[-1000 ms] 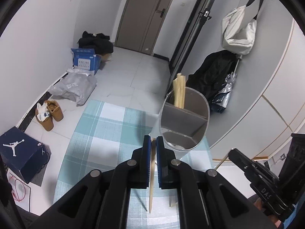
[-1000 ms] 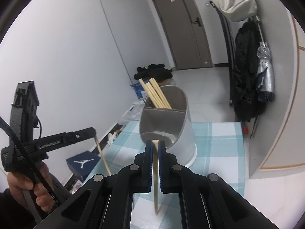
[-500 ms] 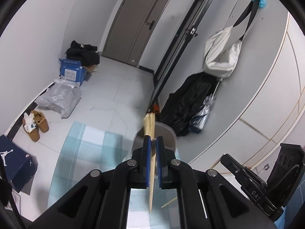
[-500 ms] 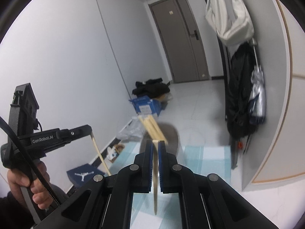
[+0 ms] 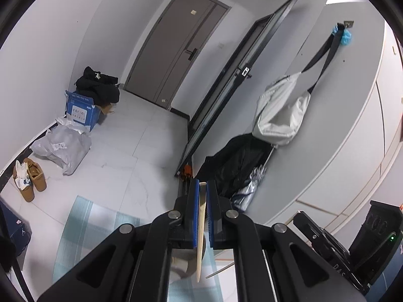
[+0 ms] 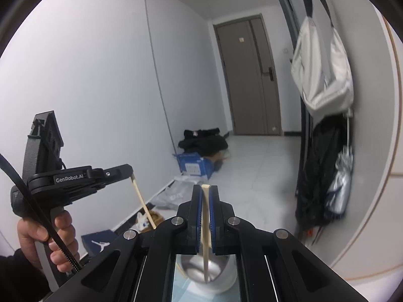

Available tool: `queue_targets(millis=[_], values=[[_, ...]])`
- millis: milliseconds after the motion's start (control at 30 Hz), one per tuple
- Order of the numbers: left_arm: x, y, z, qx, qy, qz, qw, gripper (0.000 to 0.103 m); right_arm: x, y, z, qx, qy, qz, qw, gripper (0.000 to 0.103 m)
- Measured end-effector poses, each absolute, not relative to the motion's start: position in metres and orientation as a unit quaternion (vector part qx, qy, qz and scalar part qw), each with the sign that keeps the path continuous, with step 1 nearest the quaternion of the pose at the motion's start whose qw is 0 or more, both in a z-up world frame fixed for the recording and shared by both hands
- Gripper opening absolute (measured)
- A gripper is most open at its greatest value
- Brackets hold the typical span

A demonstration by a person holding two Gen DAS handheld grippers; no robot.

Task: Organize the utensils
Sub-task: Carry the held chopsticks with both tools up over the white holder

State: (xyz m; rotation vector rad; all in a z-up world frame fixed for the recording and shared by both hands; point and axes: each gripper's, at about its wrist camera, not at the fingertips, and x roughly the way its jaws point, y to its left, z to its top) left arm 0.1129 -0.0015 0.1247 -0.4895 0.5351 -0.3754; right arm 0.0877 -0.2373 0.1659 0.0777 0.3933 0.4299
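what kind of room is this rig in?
Likely a home entryway or hall: a closed door at the far end, shoes and boxes along the wall, a bag and coat hanging beside it.

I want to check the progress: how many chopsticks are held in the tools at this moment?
2. One chopstick is clamped in the left tool, one chopstick in the right tool. More may be hidden in the grey holder below.

The left gripper (image 5: 200,188) has its jaws closed on a pale chopstick (image 5: 201,229) that hangs down over the checked cloth (image 5: 83,229). The right gripper (image 5: 325,239) shows at the lower right.
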Motion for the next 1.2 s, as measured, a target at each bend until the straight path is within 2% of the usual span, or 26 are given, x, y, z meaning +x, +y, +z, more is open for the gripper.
queue_targets(millis=[267,433,733,1200], values=[[0.141,0.002,0.136,-0.251,0.240,-0.165,0.923,0.002,0.118,-0.233,0.183,0.034,0.176,0.218,0.959,0.005],[0.156,-0.002,0.125,-0.251,0.245,-0.157,0.923,0.002,0.138,-0.230,0.176,0.028,0.180,0.218,0.959,0.005],[0.186,-0.007,0.100,-0.254,0.279,-0.151,0.914,0.002,0.165,-0.222,0.150,-0.004,0.188,0.215,0.958,0.005],[0.190,-0.023,0.073,-0.214,0.313,-0.170,0.909,0.002,0.173,-0.211,0.108,-0.054,0.217,0.228,0.947,0.005]])
